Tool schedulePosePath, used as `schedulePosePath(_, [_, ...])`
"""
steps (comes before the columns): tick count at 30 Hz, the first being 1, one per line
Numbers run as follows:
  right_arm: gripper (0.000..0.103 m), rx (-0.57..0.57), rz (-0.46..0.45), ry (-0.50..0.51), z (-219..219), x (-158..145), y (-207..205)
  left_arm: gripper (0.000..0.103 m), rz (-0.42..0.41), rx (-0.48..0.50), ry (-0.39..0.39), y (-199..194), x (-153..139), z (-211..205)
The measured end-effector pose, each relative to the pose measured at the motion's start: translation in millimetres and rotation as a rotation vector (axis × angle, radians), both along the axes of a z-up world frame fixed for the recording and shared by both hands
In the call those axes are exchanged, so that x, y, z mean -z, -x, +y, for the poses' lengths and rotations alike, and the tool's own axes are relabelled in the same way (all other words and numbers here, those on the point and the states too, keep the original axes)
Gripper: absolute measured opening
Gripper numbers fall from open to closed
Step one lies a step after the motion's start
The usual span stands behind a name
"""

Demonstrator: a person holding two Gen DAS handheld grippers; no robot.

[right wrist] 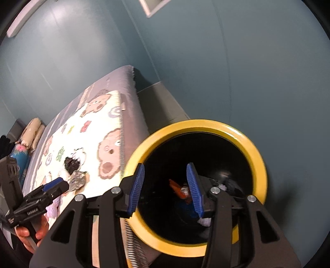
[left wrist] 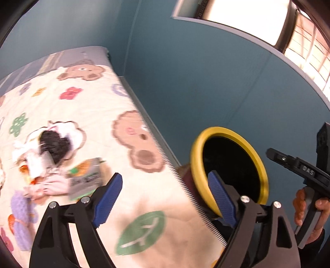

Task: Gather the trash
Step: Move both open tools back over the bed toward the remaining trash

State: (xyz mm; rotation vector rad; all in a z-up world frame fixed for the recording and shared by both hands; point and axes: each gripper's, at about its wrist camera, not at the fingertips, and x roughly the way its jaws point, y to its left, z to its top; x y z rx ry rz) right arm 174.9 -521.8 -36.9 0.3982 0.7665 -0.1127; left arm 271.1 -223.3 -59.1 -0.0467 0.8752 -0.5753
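Trash [left wrist: 51, 162] lies loose in a heap on the bed's patterned blanket [left wrist: 86, 115], toward the near left part, well in from the right edge: a grey snack wrapper [left wrist: 86, 177], crumpled white paper, a black clump, pink and lilac bits.

Near: left gripper [left wrist: 165, 198] stands released, jaws wide, nothing between them; it hangs over the blanket's right edge, between heap and bin. Judged to be aimed back at the heap for another pick.

Right gripper [right wrist: 165, 189] is part open and empty, directly over the mouth of the yellow-rimmed bin [right wrist: 253, 148]. Orange and white scraps lie at the bin's dark bottom, likely dropped in.

Bin stands just beside the bed's right edge, probably to keep each carry short.

Far: teal wall [left wrist: 206, 82], window [left wrist: 247, 18] above.
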Motion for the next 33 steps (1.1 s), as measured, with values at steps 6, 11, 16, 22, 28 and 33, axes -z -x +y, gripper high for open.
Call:
schedulePosePath(6, [0.051, -0.089, -0.02, 0.024, 45.9, -12.1, -13.8, 0.088, -0.02, -0.104, -0.008, -10.2, -9.8, 51.3])
schedulePosePath(11, [0.058, -0.163, -0.018, 0.028, 86.1, -15.6, -30.6, 0.091, -0.032, -0.204, -0.009, -19.1, -16.1, 105.7])
schedulePosePath(16, [0.059, -0.237, 0.001, 0.018, 128.5, -11.8, -52.6, 0.092, -0.028, -0.303, -0.027, -33.0, -13.4, 155.9])
schedulePosePath(22, [0.06, -0.312, 0.024, 0.022, 171.4, -4.3, -77.1, 0.092, -0.016, -0.414, -0.063, -50.5, -2.1, 216.4])
schedulePosePath(28, [0.06, -0.369, 0.055, 0.03, 208.3, 7.7, -104.6, 0.092, 0.011, -0.524, -0.082, -67.4, 12.1, 272.9])
schedulePosePath(33, [0.06, -0.398, 0.094, 0.043, 234.7, 24.3, -126.6, 0.092, 0.038, -0.606, -0.105, -83.8, 28.2, 317.7])
